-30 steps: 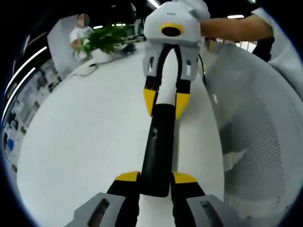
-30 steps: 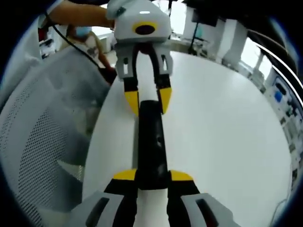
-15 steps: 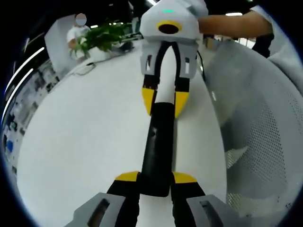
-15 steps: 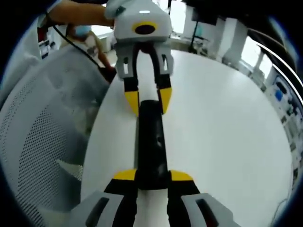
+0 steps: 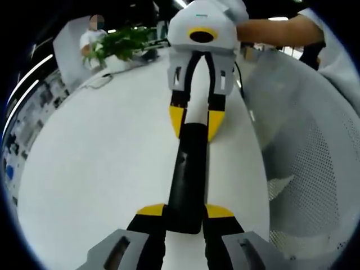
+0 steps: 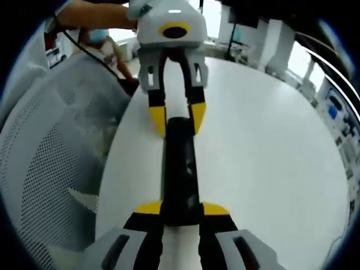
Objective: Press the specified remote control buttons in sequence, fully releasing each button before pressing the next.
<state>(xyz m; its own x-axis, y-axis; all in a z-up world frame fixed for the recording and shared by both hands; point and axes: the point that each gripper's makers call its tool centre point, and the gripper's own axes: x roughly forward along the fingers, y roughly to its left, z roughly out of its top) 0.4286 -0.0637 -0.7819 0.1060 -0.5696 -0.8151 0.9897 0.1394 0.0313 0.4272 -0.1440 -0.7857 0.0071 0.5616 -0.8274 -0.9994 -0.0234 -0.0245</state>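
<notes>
**Remote held end to end, no button pressed yet**

I have the slim black remote control [image 5: 187,180] clamped by both: left hand-held gripper [image 5: 185,216] at the near end, right hand-held gripper [image 6: 180,215] at the far end, above the white round worktop [image 5: 101,169]. Next, I judge, one must let go to press.

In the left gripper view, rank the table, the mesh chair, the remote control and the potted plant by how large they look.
1. White table
2. Mesh chair
3. Black remote control, held between both grippers
4. Potted plant, which stands far from the camera, so its small look may mislead.
</notes>
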